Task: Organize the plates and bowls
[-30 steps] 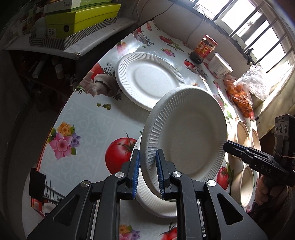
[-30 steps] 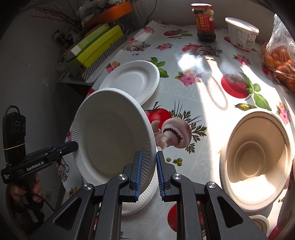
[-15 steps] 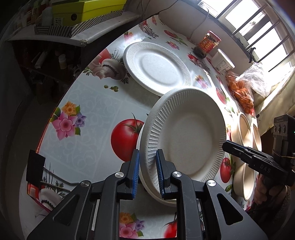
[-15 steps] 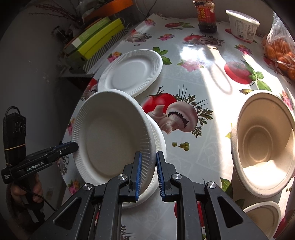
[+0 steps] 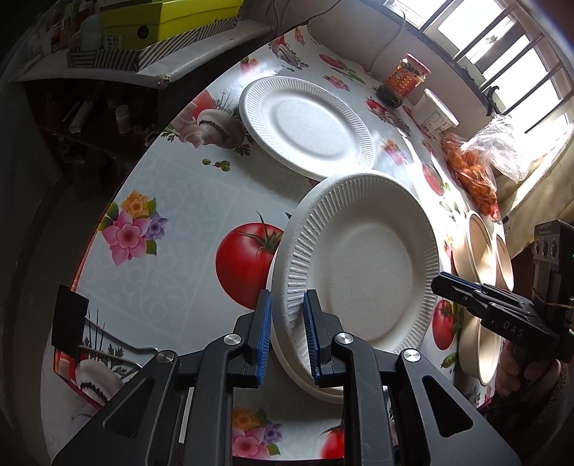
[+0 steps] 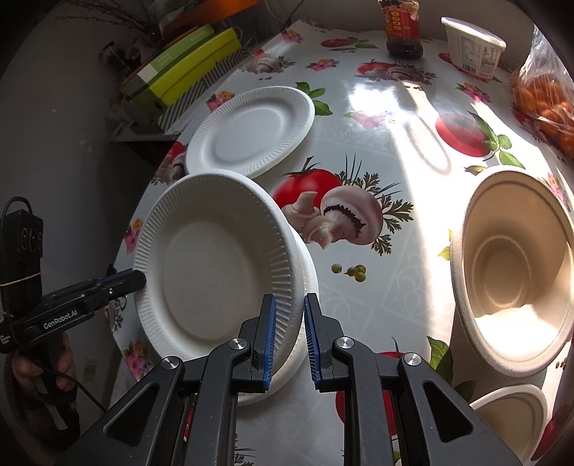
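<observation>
Both grippers hold one white foam plate (image 5: 362, 261) (image 6: 215, 276) by opposite rims, tilted just above a second white plate (image 5: 323, 387) (image 6: 308, 283) that lies on the table. My left gripper (image 5: 287, 297) is shut on the ribbed rim near the table's left edge; in the right wrist view it (image 6: 138, 277) pinches the plate's left rim. My right gripper (image 6: 290, 299) is shut on the opposite rim and reaches in from the right (image 5: 439, 283) in the left wrist view. A third white plate (image 5: 305, 122) (image 6: 251, 132) lies flat farther back.
Beige bowls (image 6: 513, 269) (image 6: 509, 408) sit to the right on the round table (image 5: 186, 222) with its vegetable-print cloth. At the back stand a sauce jar (image 6: 401, 28), a white tub (image 6: 473, 46) and a bag of oranges (image 5: 473, 175). Yellow-green boxes (image 5: 172, 18) rest on a shelf to the left.
The held plate has settled a little lower and closer over the plate beneath it. Both grips stay as they were.
</observation>
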A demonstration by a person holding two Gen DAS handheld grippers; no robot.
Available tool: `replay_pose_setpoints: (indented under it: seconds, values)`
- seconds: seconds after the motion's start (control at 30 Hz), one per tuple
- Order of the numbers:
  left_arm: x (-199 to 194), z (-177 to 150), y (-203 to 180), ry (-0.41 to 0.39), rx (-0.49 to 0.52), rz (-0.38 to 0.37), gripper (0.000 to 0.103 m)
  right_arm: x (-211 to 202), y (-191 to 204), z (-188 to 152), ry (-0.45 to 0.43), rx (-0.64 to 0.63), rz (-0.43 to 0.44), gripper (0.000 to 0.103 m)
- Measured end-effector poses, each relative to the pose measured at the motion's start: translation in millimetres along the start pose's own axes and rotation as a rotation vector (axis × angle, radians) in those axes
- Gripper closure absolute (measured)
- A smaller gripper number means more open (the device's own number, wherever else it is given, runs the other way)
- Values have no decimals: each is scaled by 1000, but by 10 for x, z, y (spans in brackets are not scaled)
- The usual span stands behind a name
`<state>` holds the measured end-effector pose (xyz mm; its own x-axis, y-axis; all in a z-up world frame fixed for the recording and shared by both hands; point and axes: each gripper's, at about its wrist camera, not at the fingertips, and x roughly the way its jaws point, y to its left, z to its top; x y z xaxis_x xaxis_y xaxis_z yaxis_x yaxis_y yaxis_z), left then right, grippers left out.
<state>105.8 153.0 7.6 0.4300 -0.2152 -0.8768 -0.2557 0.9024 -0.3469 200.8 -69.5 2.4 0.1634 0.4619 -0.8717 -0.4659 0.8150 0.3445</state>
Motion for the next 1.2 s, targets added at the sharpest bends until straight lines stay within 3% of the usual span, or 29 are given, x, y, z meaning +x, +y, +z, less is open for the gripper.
replay_pose_setpoints:
  seconds: [0.6, 1.0, 1.2]
  values:
    - [-32, -8, -18, 17, 3, -12, 82, -21, -56, -25, 22, 54, 31, 86]
    - [15, -55, -87, 34, 50, 57, 82, -1, -6, -37, 30, 10, -34, 84]
    - [18, -46, -70, 35, 42, 52, 77, 14, -1, -30, 31, 8, -32, 81]
